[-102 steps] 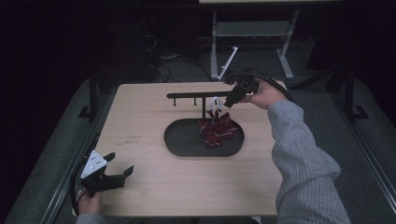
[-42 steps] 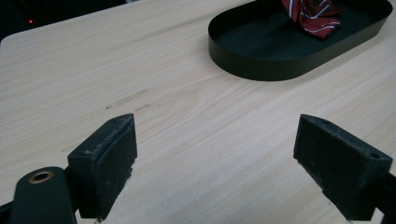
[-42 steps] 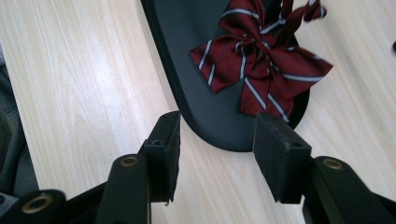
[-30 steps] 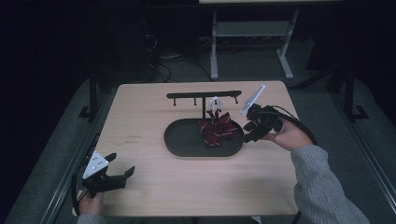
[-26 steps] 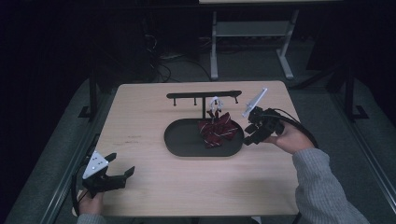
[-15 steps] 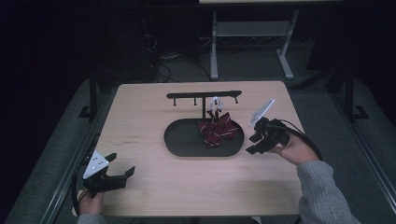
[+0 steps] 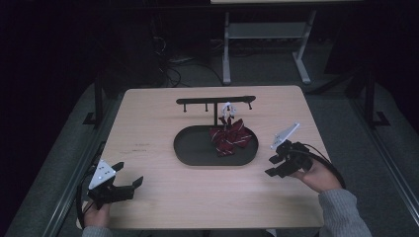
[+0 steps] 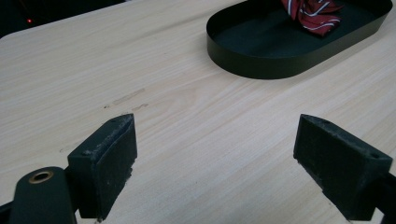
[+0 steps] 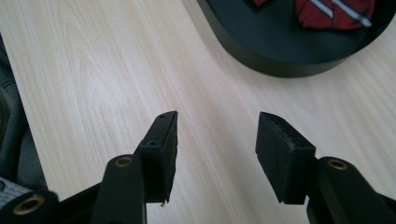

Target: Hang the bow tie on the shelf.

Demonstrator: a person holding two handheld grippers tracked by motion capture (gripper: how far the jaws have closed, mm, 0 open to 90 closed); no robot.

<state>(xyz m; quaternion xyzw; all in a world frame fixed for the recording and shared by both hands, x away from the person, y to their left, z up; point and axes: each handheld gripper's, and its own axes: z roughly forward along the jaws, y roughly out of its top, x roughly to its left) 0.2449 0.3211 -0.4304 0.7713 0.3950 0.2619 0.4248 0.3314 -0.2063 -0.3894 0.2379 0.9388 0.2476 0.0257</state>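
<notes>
High view: a pale wooden table (image 7: 163,123) fills the middle of the frame. Just right of centre sits a black oval tray (image 7: 195,148), and in its right half lies a dark red striped bow tie (image 7: 230,138). Behind the tray stands a thin black rack (image 7: 216,100) with small hooks under its bar; a small white clip (image 7: 228,108) hangs from it, just above the bow tie. No writing or brand can be read anywhere. The left gripper (image 7: 129,181) sits at the lower left, near the table's front edge, jaws spread and empty. The right gripper (image 7: 272,165) is at the lower right, just beside the tray's right end, jaws apart with nothing between them. Dark floor, cables and a grey frame fill the top of the frame.

Left gripper view: both black jaws stand wide over bare wood. The tray is at the upper right, well apart, with the bow tie at its far end.

Right gripper view: the jaws are released, empty, over bare table. The tray's rim curves across the upper right, the bow tie inside it.
</notes>
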